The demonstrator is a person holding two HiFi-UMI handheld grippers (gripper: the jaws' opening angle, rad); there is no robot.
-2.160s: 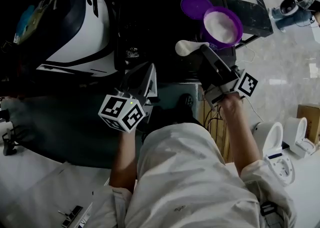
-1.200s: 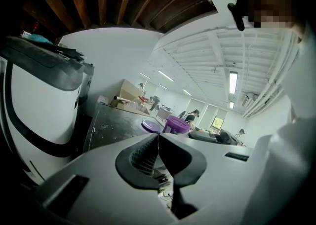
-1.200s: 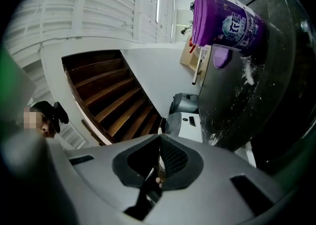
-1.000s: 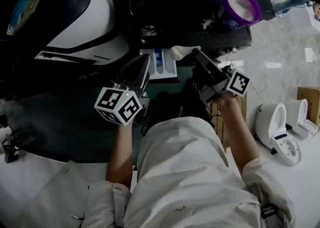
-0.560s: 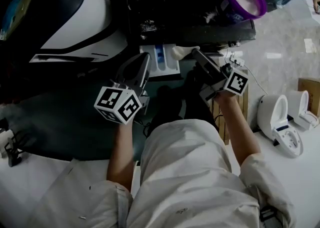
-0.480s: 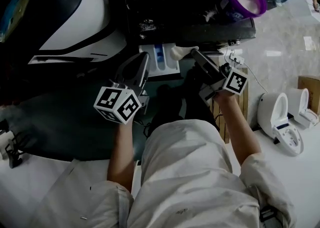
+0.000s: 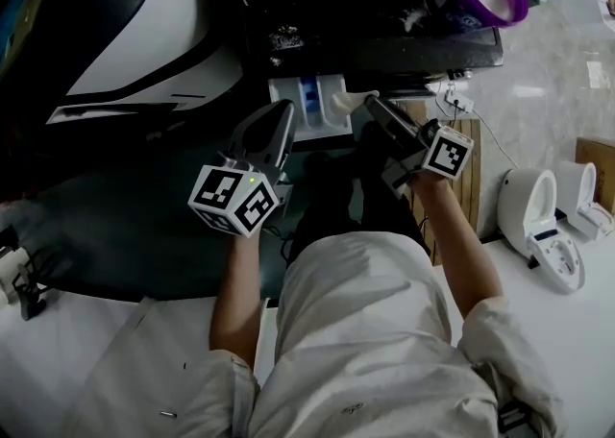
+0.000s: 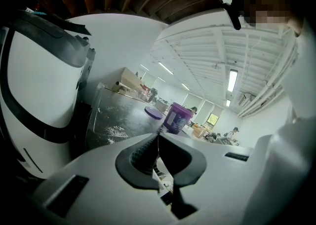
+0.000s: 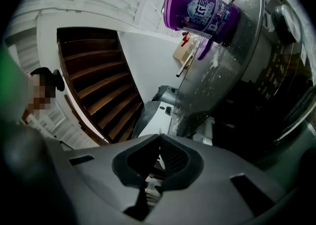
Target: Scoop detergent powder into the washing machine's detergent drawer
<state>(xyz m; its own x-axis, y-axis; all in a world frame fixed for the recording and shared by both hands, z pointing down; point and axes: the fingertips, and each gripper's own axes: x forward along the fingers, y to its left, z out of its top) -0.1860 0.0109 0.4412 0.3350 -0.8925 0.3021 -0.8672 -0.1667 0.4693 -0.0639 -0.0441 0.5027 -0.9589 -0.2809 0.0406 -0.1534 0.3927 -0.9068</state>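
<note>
- While the right hand-held gripper (image 7: pixel 370 102) is clamped shut on the white scoop (image 7: pixel 344 100) at the right edge of the open drawer (image 7: pixel 286 90), I judge spillage the main risk: a tilt or jolt would drop its load outside the compartments.
- Left hand-held gripper (image 7: pixel 282 111): jaws closed, nothing held, just beside the drawer; a nudge could shift it.
- Head view only: scoop and drawer together.
- Right gripper view only: loose powder (image 9: pixel 215 63) on the machine top (image 9: pixel 232 41) below the purple tub (image 9: pixel 200 4).

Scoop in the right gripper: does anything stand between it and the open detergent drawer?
Nothing visible does. The scoop hangs at the right edge of the drawer; the left gripper sits at its front-left.
</note>
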